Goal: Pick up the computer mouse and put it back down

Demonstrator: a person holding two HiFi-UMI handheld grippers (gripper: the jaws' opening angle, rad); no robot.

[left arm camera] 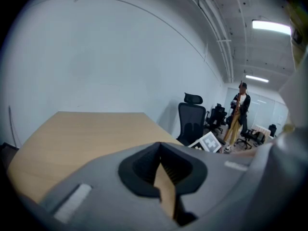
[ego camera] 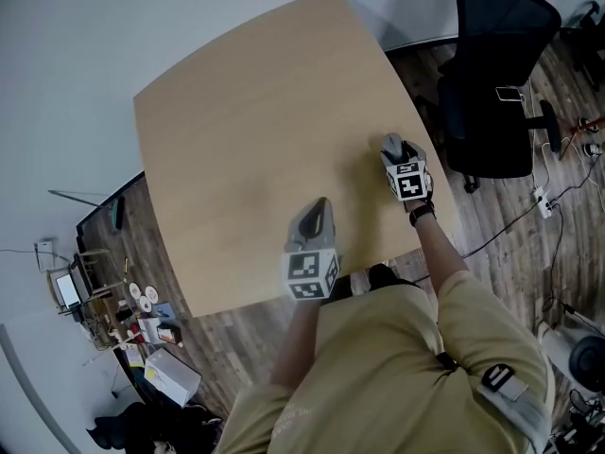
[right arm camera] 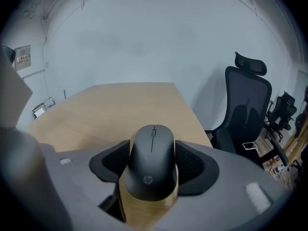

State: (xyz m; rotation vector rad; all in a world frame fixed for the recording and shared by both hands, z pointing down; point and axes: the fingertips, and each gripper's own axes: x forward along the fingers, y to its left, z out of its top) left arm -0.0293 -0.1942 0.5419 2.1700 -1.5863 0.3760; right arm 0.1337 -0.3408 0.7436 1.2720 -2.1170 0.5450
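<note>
A black computer mouse [right arm camera: 152, 163] sits between the dark pads of my right gripper [right arm camera: 153, 153], which is shut on its two sides; the wooden table [right arm camera: 120, 109] shows just under it. In the head view this right gripper [ego camera: 391, 146] is over the table's right edge, and the mouse is hidden by the gripper body. My left gripper [ego camera: 319, 206] hovers near the table's front edge, apart from the mouse. Seen in the left gripper view, the left gripper [left arm camera: 161, 150] is shut with nothing in it, only a thin slit between its jaws.
The light wooden table [ego camera: 255, 112] carries nothing else. A black office chair [ego camera: 496, 74] stands on the floor just right of it. A white power strip with cables [ego camera: 541, 201] lies further right. Boxes and small clutter [ego camera: 142, 320] crowd the floor at left. A person [left arm camera: 238, 112] stands far back.
</note>
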